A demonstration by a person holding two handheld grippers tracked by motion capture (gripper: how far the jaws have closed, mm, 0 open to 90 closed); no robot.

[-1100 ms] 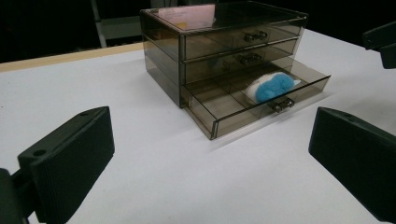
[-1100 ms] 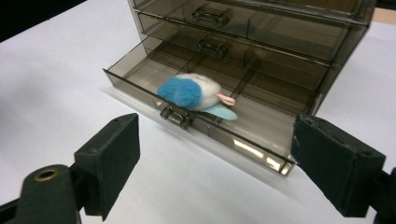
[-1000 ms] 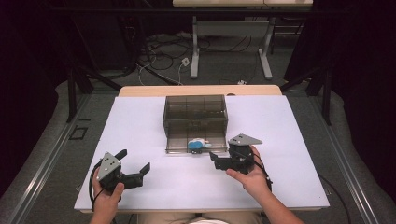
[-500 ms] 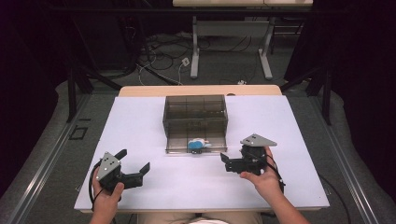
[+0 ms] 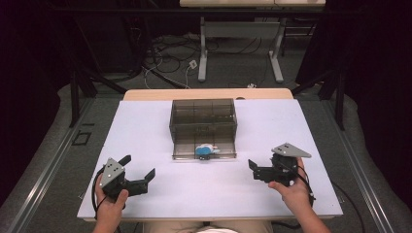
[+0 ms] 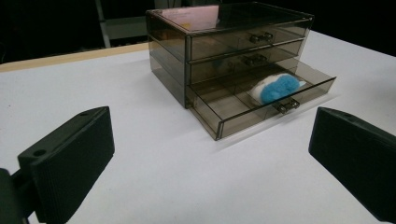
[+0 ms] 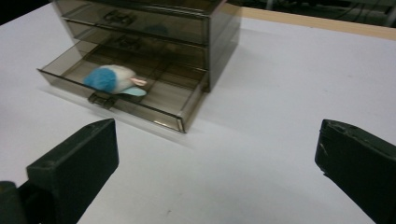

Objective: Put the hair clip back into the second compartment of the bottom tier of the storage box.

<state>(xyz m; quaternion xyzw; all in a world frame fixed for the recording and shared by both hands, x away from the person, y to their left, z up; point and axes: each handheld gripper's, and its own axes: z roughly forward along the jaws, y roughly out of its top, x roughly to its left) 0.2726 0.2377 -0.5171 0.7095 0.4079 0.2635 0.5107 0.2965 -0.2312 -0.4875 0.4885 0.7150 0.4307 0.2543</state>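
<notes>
On the bench, high view: a smoky drawer box (image 5: 203, 126) stands mid-bench, its bottom drawer (image 5: 204, 150) pulled toward the person; a blue-and-white toy (image 5: 204, 151) lies at the drawer's front edge, long axis across the drawer.
Hands, high view: left gripper (image 5: 141, 176) and right gripper (image 5: 253, 170) rest near the person's edge, both well apart from the box; each has its fingers spread and nothing between them, the right's having just been opening.
Left gripper view: toy (image 6: 274, 87) lies ahead and right of the fingers (image 6: 70, 163), beside the drawer handle (image 6: 287, 105).
Right gripper view: toy (image 7: 112, 80) lies ahead and left, its pale tip pointing right. Neither gripper looks clearly nearer.
</notes>
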